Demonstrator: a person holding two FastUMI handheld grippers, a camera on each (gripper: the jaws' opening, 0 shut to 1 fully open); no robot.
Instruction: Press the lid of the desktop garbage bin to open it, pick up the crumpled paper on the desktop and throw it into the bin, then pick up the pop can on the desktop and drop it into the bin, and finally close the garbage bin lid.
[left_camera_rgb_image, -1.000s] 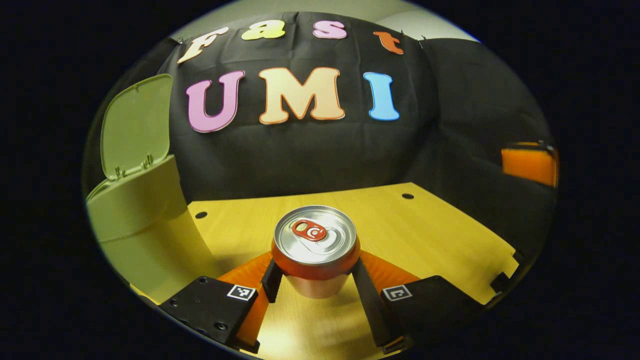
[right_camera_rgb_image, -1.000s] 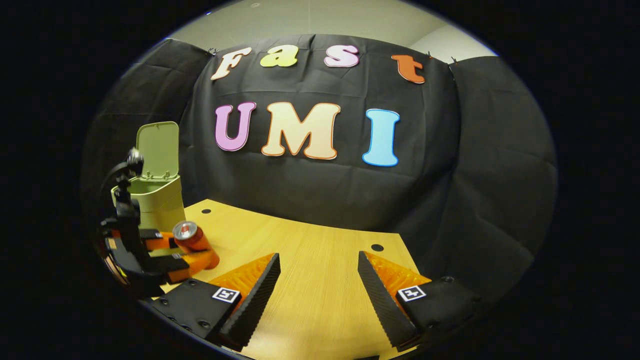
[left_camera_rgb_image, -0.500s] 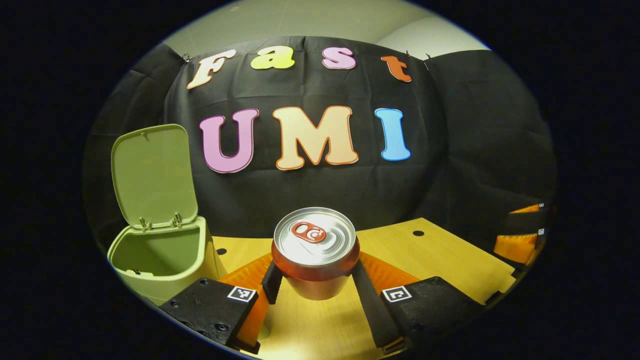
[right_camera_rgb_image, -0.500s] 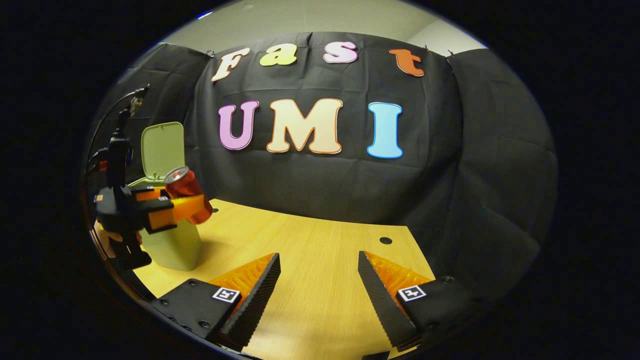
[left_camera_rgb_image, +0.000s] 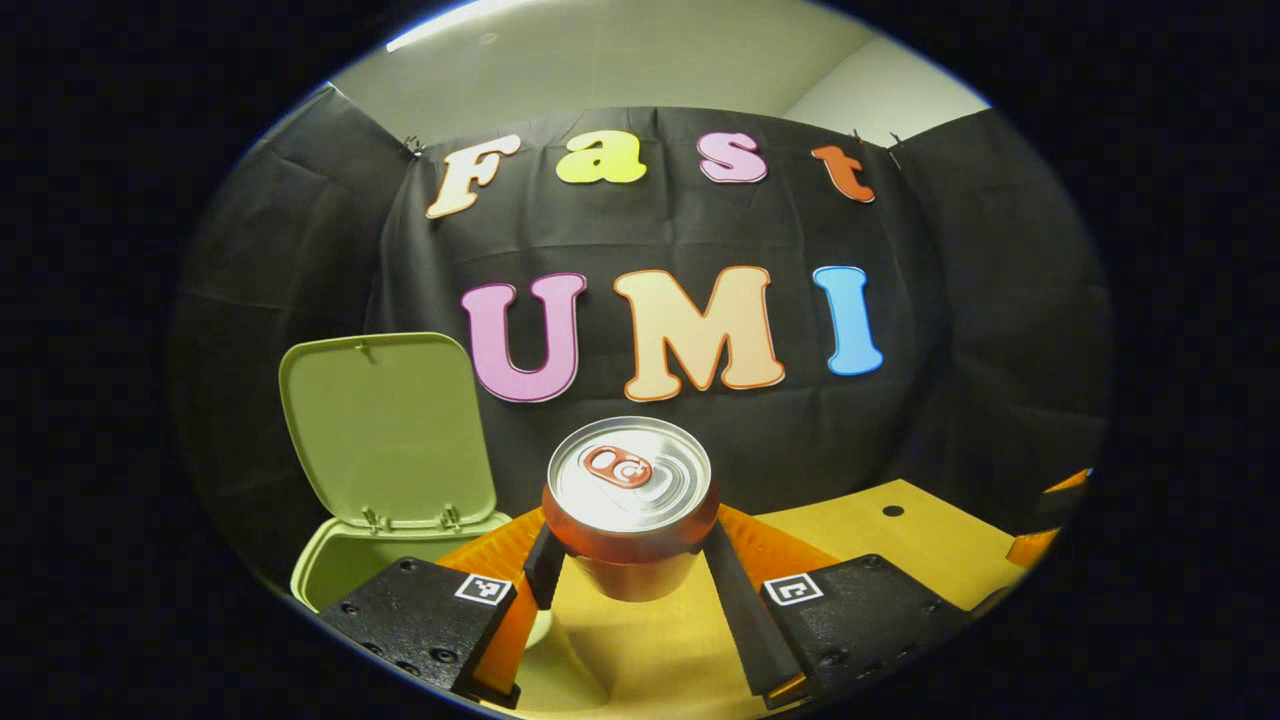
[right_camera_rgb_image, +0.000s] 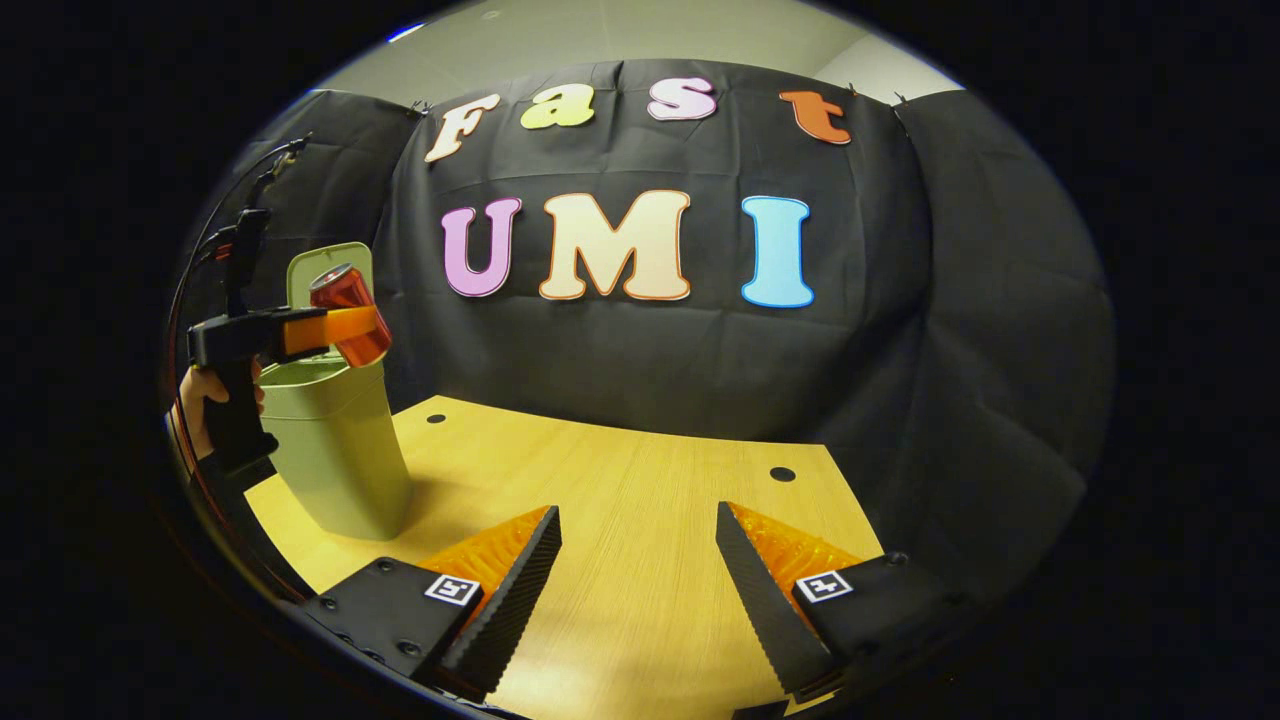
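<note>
The left gripper (left_camera_rgb_image: 627, 570) clenches the pop can (left_camera_rgb_image: 630, 500) aloft, the garbage bin (left_camera_rgb_image: 345, 565) open just leftward of its fingers — best centre over the mouth before releasing, clear of the raised lid (left_camera_rgb_image: 385, 425) — while the right gripper (right_camera_rgb_image: 638, 570) hangs released.

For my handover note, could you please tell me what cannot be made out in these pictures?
- Bin interior, including any crumpled paper: its wall hides it in the right gripper view; the left tongs cover the opening in the left gripper view.
- Pop can bottom: cut off by the tongs' fingers, left gripper view.
</note>
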